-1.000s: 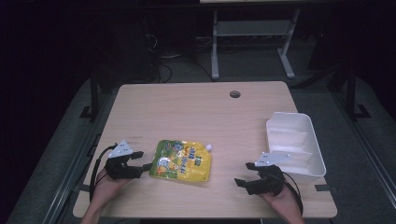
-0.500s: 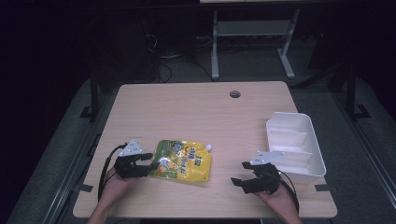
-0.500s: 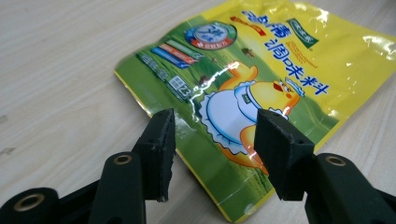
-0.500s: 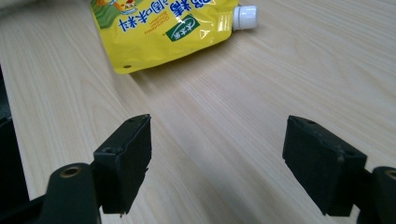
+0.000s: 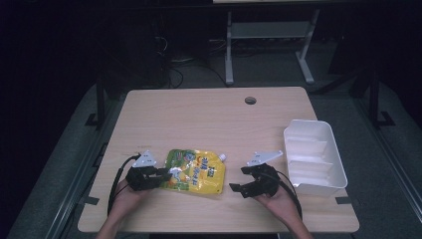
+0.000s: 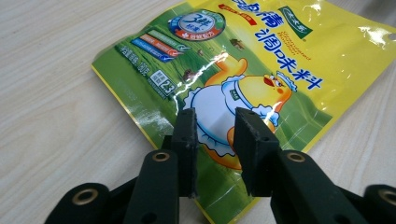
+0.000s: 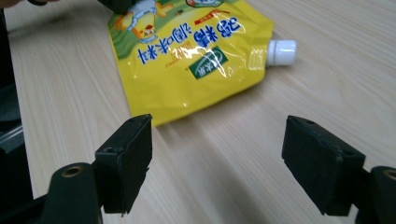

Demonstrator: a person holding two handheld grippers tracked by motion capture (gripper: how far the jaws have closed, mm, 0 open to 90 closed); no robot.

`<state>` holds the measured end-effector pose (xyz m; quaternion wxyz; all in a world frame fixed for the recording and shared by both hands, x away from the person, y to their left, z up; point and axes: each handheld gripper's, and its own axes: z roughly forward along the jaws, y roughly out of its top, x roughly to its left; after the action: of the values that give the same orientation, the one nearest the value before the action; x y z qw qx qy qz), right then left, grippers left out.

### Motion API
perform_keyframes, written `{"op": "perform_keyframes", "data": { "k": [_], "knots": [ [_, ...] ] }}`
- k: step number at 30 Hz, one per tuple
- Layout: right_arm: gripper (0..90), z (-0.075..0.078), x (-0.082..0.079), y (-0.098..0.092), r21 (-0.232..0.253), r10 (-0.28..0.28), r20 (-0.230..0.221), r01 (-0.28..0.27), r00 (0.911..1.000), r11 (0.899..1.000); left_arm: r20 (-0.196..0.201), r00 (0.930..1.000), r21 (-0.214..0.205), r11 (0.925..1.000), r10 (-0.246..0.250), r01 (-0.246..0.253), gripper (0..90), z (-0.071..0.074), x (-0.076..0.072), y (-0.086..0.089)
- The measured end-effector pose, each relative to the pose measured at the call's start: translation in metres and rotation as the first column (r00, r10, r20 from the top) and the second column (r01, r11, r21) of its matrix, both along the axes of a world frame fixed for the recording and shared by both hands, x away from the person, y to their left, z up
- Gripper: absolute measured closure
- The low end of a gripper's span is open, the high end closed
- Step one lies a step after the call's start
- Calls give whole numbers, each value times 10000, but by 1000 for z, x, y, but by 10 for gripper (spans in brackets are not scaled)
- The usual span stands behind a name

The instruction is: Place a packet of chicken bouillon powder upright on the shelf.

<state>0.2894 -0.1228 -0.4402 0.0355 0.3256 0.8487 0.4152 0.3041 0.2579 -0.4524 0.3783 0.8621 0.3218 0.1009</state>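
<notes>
Lying flat on the near half of the wooden table [image 5: 199, 119]: a yellow and green pouch [image 5: 195, 172], printed with a cartoon duck and blue lettering, its white cap [image 5: 222, 157] pointing toward the far right corner of the pouch.

Reaching over the pouch's left edge: the left gripper [image 5: 163, 175], held in a hand [image 5: 124, 196] coming in from the bottom left. Seen in the left gripper view, jaws standing a little apart, partly closed, with the pouch [image 6: 233, 70] under and between them, tips hovering over the duck picture; not clamping anything, though touching or just above the film cannot be told.

Sitting just right of the pouch, near its bottom right corner: the right gripper [image 5: 240, 181], held in the other hand [image 5: 278, 201]. Seen in the right gripper view, jaws spread wide and released, bare table [image 7: 224, 154] between them, the pouch [image 7: 191, 65] lying just ahead and its cap [image 7: 281, 51] off to the right.

Resting at the table's right edge, well apart from the pouch: a white plastic tray [image 5: 334, 159] with dividers inside. Showing near the far edge of the table: a small round hole [image 5: 250, 100]. Trailing back from each gripper: a black cable.
</notes>
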Motion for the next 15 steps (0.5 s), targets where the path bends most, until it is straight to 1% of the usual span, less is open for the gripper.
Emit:
{"op": "perform_keyframes", "data": {
  "k": [2,3,7,8,9,10,12,13,15],
  "knots": [
    [255,-1,4,6,-61,-43,-111,42,9999,10000,1,10000,-5,10000,9,-9,709,0,0,0],
    [264,-1,6,8,-16,-137,-201,136,9997,9999,-12,10000,-31,10000,22,-22,709,-1,0,0],
    [281,-6,13,14,109,-328,-624,335,9975,9994,-58,10000,-126,9999,43,-44,709,-2,1,1],
    [284,-9,16,16,137,-433,-791,445,9959,9989,-75,10000,-155,9999,57,-58,710,-2,1,1],
    [284,-9,16,16,137,-433,-791,445,9959,9989,-75,10000,-155,9999,57,-58,710,-2,1,1],
    [298,-12,18,19,107,-568,-977,582,9936,9983,-100,9999,-187,9998,63,-65,710,-2,1,1],
    [301,-13,19,20,85,-626,-1043,638,9926,9979,-103,9999,-197,9998,75,-77,710,-2,1,1],
    [305,-15,22,23,162,-760,-1281,787,9888,9968,-86,9999,-188,9998,78,-79,710,-3,1,1],
    [309,-18,24,26,226,-860,-1398,900,9864,9957,-112,9999,-212,9997,94,-96,710,-3,1,1]
  ]
}}
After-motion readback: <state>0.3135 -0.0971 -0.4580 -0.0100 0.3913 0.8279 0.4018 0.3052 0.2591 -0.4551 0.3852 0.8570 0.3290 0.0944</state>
